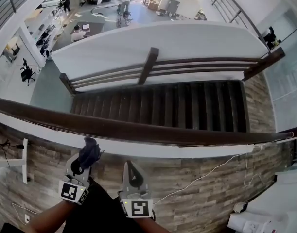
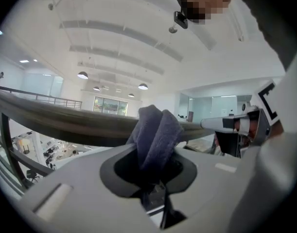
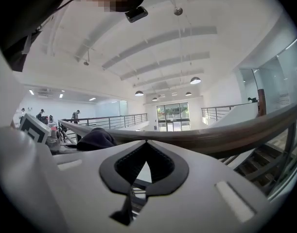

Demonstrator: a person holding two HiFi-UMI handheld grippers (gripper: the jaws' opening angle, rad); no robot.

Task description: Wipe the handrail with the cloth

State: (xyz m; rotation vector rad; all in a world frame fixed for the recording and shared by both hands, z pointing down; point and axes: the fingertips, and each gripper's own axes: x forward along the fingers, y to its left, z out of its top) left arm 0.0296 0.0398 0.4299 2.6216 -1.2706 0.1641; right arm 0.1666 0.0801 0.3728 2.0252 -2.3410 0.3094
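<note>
Open upper landing above a lower hall (image 1: 90, 13) with desks and people. A dark staircase (image 1: 177, 106) descends beyond a white wall. The dark wooden handrail (image 1: 138, 130) runs the full width of the head view, with wood-pattern floor (image 1: 41, 164) on its near side and a white cable (image 1: 206, 174) trailing across it. The left tool (image 1: 87, 154) is clamped on a bunched dark blue cloth (image 1: 91, 147), which sits just at the near side of the handrail; contact cannot be confirmed. The right tool (image 1: 129, 164), just beside it, has its jaw tips together and holds nothing, short of the rail.
</note>
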